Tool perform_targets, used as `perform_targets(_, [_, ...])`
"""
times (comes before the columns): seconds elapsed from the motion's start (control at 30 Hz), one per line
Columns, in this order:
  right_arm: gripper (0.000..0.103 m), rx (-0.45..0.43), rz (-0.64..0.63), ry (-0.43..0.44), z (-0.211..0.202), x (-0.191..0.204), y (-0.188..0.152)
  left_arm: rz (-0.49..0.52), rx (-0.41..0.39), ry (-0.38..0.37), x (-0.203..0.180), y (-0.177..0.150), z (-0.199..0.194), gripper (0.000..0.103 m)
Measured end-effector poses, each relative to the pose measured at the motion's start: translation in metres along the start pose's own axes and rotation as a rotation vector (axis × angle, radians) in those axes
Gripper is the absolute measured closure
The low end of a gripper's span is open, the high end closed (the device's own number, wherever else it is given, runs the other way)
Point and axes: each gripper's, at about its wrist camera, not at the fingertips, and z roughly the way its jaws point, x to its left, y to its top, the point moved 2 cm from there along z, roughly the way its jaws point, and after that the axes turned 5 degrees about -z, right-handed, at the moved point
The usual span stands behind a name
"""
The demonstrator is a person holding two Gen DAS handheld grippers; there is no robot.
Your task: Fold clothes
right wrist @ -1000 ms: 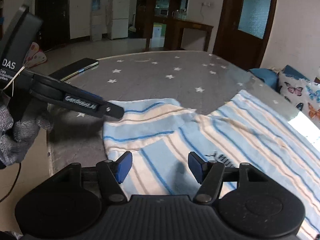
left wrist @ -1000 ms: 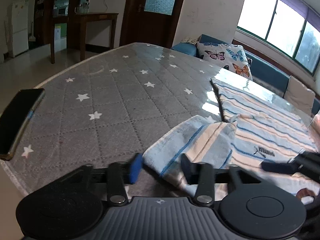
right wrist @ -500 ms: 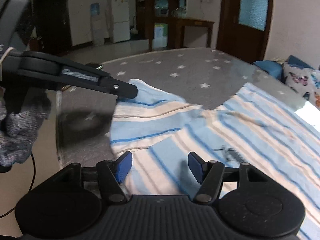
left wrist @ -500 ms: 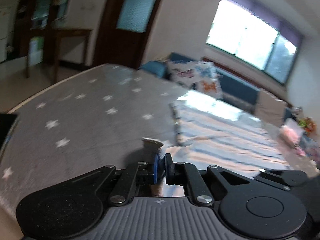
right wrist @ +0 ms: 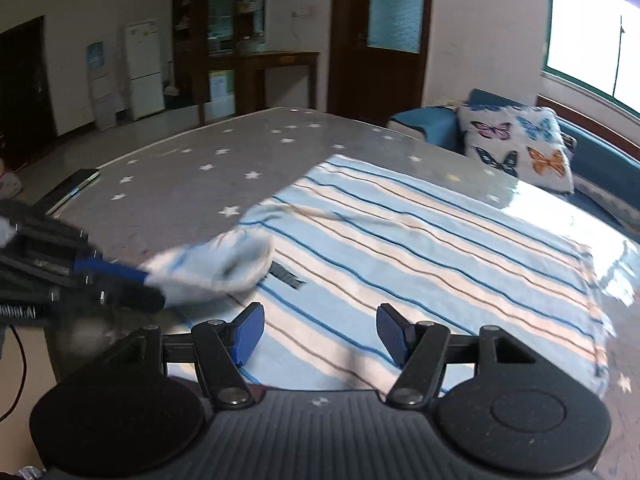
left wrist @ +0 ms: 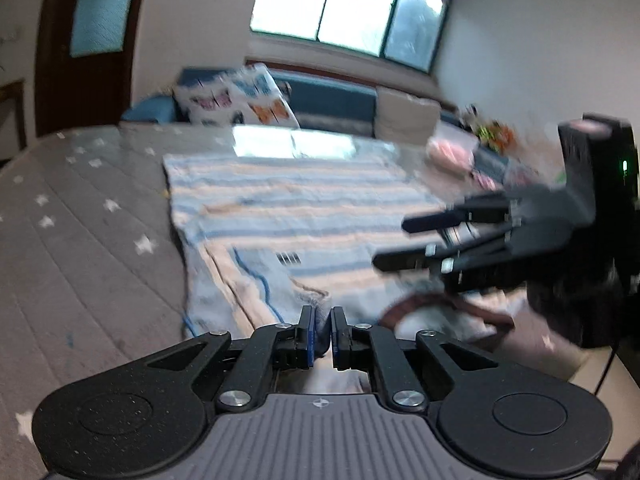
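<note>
- In the right wrist view a dark phone [right wrist: 72,188] lies at the far left edge of the grey star-patterned surface [right wrist: 192,184].
- The left claw [right wrist: 150,284] comes in from the left edge of that view, its pads nearly together and pinching a bunched, lifted end of the striped shirt [right wrist: 420,248].
- In the left wrist view the same left claw [left wrist: 322,330] has its blue pads close together with a fold of pale cloth caught between them.
- The striped shirt [left wrist: 288,208], blue, white and peach with thin dark lines, lies spread over the middle and right of the surface, and the gripped end is folded over onto its body beside a small dark logo [right wrist: 286,276].
- The right claw [right wrist: 320,330] hangs above the near part of the shirt with its pads standing wide apart and nothing between them.
- In the left wrist view the right claw [left wrist: 394,242] is blurred at the right, above the shirt's near right part.
- Beyond the surface at the right a butterfly-print cushion [right wrist: 516,142] rests on a blue sofa [right wrist: 432,124].
</note>
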Motion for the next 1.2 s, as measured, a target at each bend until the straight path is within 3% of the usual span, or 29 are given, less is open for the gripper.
perform_targets(0.13, [0.039,-0.002,0.026,-0.014,-0.005,-0.011,-0.006,0.051,0.036,-0.028,-0.005,-0.003,0.0,0.087])
perform_targets(0.23, [0.039,-0.009,0.046,-0.023,-0.013,-0.019,-0.011,0.064,-0.01,-0.022,-0.003,0.005,-0.015,0.077])
perform_targets(0.4, [0.039,-0.018,0.099,-0.063,-0.026,-0.037,-0.02,0.031,-0.08,0.062,0.019,0.028,-0.018,0.077])
perform_targets(0.53, [0.039,-0.008,0.163,-0.107,-0.038,-0.054,-0.034,-0.006,-0.026,0.145,0.039,0.029,0.01,0.083])
perform_targets(0.8, [0.039,0.006,0.231,-0.134,-0.053,-0.068,-0.057,0.146,0.043,0.18,0.023,0.004,0.033,0.081])
perform_targets(0.97, [0.039,-0.001,0.221,-0.094,-0.053,-0.06,-0.053,0.155,-0.031,0.168,0.019,0.015,0.022,0.081])
perform_targets(1.1, [0.041,0.0,0.174,-0.003,-0.044,-0.041,-0.045,0.183,0.017,0.145,0.014,0.011,0.034,0.081])
perform_targets(1.2, [0.047,0.006,0.124,0.073,-0.035,-0.019,-0.036,0.139,0.038,0.119,0.02,0.007,0.04,0.081])
